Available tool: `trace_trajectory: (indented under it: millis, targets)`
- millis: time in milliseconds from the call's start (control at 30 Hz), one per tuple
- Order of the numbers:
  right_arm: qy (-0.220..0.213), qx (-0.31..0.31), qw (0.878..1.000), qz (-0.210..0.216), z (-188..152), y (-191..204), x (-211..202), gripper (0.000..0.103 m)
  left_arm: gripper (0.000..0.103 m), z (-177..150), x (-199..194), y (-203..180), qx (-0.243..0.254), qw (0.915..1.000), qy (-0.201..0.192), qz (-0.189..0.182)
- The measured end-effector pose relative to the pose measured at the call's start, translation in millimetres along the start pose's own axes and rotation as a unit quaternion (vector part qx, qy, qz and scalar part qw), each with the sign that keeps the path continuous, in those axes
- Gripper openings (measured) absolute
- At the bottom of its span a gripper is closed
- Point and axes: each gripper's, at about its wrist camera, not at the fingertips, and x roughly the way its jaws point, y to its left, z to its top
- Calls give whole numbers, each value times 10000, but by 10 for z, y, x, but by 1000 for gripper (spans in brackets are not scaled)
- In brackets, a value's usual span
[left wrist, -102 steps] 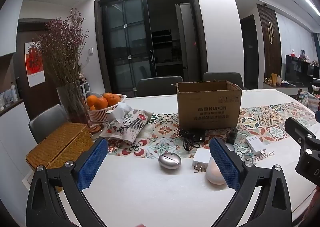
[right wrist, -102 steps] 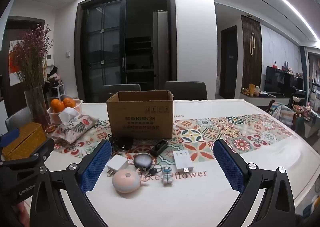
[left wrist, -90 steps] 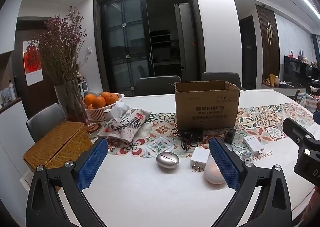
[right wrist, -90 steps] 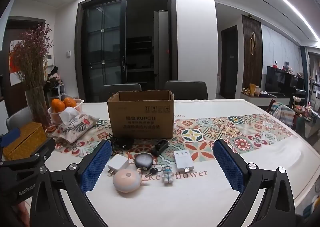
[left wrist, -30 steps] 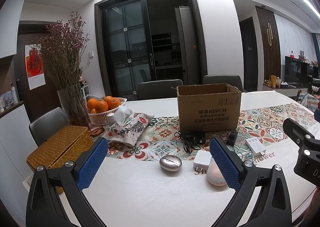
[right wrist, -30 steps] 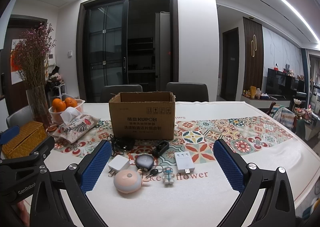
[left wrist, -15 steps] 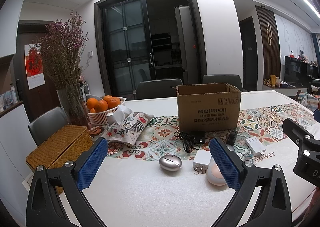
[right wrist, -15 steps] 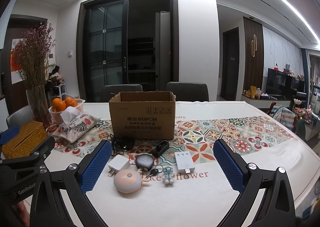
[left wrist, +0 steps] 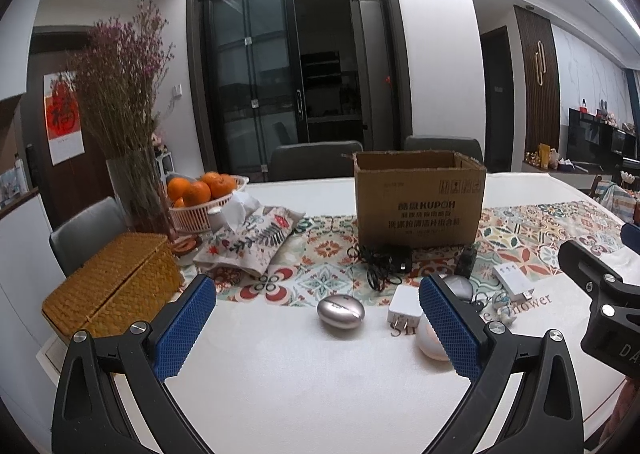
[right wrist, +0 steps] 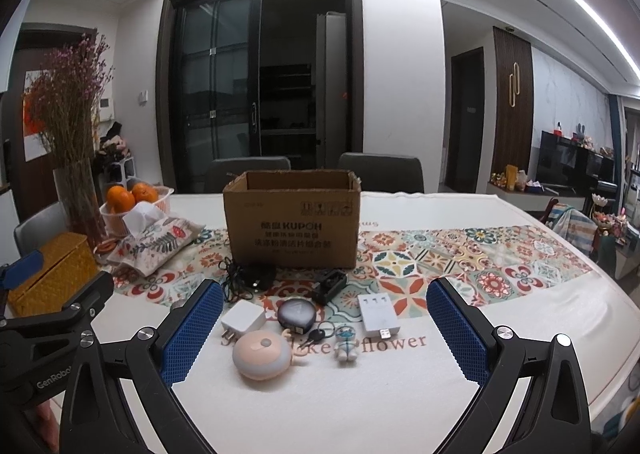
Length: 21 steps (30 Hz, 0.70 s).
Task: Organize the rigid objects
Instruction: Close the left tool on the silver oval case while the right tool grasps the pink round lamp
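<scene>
Right wrist view — right gripper (right wrist: 324,330) spread wide, empty, above the round pink plastic gadget (right wrist: 262,357); left gripper (left wrist: 316,324) likewise apart near the brown cardboard box (left wrist: 418,200).

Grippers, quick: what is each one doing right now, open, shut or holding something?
Left gripper: open, holding nothing, above the table.
Right gripper: open, holding nothing, above the table.

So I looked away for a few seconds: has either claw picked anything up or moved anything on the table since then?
No. The left claw and right claw both hang open and empty over the table, with only a slight camera drift. The cardboard box, silver oval, white plug and pink round gadget lie where they were.
</scene>
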Motion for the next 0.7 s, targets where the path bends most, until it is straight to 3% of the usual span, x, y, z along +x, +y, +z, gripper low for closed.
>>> trace_trajectory:
  millis: [700]
  targets:
    - [1144, -431, 9917, 389, -209, 401, 743, 103, 103, -269, 694, 192, 22, 9969, 781, -110]
